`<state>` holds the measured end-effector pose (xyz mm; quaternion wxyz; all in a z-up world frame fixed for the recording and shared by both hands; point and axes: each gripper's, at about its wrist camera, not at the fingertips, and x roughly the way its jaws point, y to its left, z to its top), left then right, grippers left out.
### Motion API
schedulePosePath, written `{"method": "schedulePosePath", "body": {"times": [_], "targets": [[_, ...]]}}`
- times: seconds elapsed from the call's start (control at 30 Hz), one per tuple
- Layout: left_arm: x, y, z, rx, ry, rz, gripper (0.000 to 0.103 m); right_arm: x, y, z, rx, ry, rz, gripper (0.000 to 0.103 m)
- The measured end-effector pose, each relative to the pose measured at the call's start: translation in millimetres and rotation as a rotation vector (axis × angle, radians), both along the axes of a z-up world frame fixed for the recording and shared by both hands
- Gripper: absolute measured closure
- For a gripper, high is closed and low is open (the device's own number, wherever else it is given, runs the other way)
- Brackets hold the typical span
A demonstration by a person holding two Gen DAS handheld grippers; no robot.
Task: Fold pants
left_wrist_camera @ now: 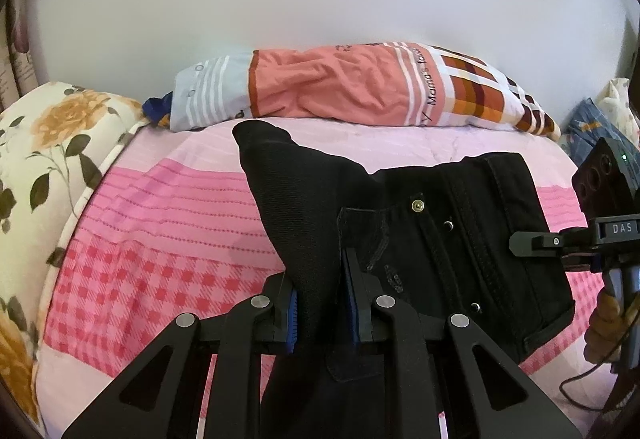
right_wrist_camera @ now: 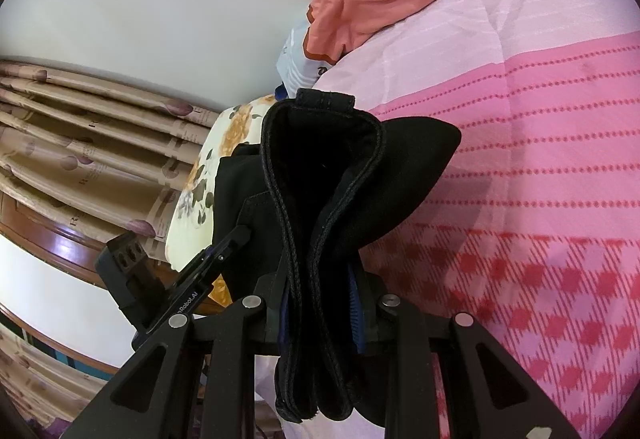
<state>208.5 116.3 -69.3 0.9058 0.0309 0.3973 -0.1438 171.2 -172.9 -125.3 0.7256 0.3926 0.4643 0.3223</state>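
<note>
Black pants (left_wrist_camera: 420,239) hang lifted above a pink bed. My left gripper (left_wrist_camera: 322,303) is shut on a bunched part of the pants near the fly and waistband; metal buttons show to its right. My right gripper (right_wrist_camera: 320,303) is shut on the doubled waistband of the pants (right_wrist_camera: 320,175), whose folded layers stick up between the fingers. In the left wrist view the right gripper (left_wrist_camera: 520,243) holds the pants' right edge. In the right wrist view the left gripper (right_wrist_camera: 236,239) shows at the pants' left side.
The pink striped and checked bedspread (left_wrist_camera: 160,231) lies below. An orange patterned pillow (left_wrist_camera: 360,91) lies at the head by the white wall. A floral pillow (left_wrist_camera: 52,167) is at the left. Curtains (right_wrist_camera: 80,127) and a wooden bed frame (right_wrist_camera: 60,251) are beyond.
</note>
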Motion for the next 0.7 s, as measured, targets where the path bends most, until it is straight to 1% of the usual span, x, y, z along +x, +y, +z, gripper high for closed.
{"method": "schedulePosePath", "body": {"times": [0.4, 0.7], "targets": [[28.9, 19.3, -9.1, -0.014, 0.011, 0.038, 0.084, 30.6, 19.3, -5.4, -0.004, 0.006, 0.011, 0.080], [47.0, 28.5, -9.2, -0.014, 0.002, 0.052, 0.084, 40.7, 25.6, -7.7, -0.004, 0.002, 0.008, 0.080]]}}
